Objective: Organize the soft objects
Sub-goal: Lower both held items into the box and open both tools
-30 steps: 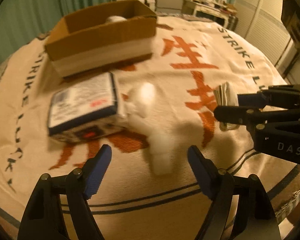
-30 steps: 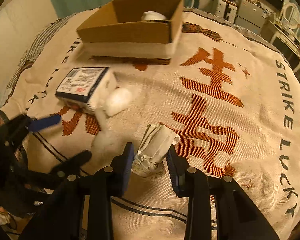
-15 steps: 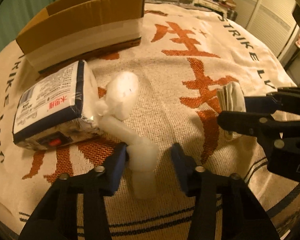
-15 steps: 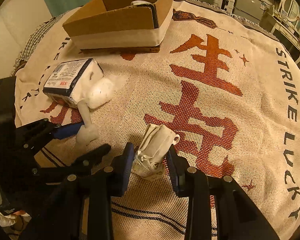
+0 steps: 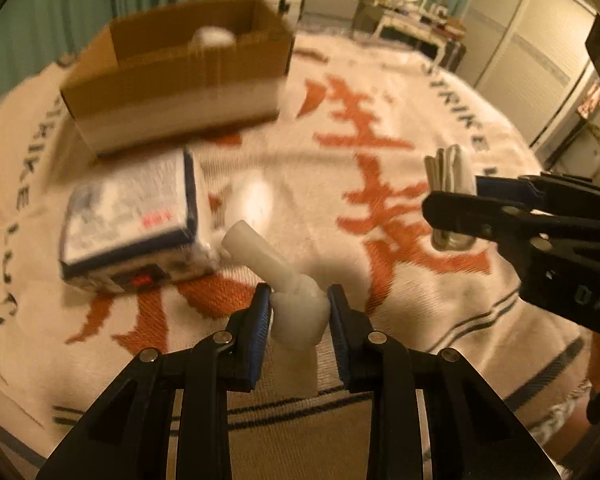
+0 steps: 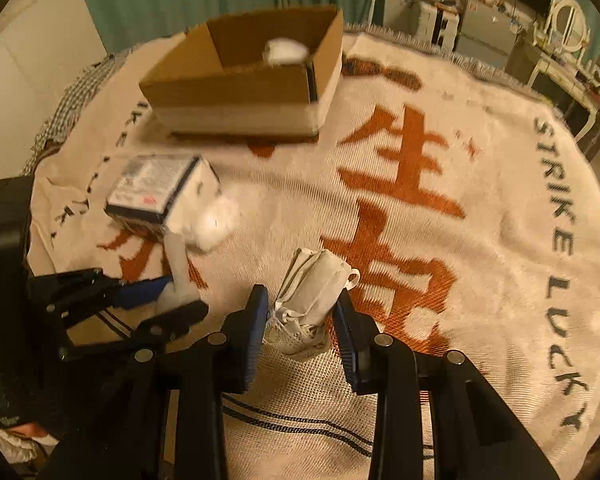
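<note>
**Both claws clenched on soft goods**

We see a cream woven blanket [image 6: 480, 208] with orange characters, and at its far side an open brown cardboard box [image 6: 236, 92] holding one white puff [image 6: 286, 53]. Nearer lies a blue-and-white wrapped pack [image 5: 130, 220]. Our right claw [image 6: 302, 320] grips a folded bundle of white masks [image 6: 314, 284]. Our left claw [image 5: 296, 314] pinches a twisted white cotton strip [image 5: 288, 284], raised off the blanket beside the pack.
</note>
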Demonstrator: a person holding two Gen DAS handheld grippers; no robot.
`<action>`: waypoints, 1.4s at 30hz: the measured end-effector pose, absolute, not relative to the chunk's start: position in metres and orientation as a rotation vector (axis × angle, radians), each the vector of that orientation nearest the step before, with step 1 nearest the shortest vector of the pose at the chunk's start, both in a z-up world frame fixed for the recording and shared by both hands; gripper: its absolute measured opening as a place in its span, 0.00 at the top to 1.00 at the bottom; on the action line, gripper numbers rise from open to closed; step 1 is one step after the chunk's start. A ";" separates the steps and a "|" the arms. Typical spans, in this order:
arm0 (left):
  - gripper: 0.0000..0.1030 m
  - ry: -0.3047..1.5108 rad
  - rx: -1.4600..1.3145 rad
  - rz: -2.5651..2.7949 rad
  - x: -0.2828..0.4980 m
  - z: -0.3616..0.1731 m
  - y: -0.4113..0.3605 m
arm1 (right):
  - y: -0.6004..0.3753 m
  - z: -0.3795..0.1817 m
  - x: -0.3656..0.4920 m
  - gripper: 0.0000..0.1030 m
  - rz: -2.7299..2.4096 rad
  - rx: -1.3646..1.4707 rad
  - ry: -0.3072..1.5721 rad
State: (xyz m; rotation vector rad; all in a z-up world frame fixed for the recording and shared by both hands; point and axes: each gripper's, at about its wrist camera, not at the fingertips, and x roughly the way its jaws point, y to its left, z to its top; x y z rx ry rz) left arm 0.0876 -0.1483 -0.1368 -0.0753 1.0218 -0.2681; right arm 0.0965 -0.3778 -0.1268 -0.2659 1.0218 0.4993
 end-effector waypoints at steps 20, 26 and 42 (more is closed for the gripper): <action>0.73 0.632 -0.137 -0.205 0.140 0.033 -0.064 | -0.323 0.043 0.122 0.68 0.467 -0.150 0.707; 0.73 0.638 -0.170 -0.161 0.195 0.028 -0.038 | -0.289 0.055 0.168 0.68 0.480 -0.096 0.677; 0.73 0.818 -0.174 -0.152 0.320 -0.067 -0.008 | -0.221 -0.030 0.339 0.68 0.422 -0.010 0.824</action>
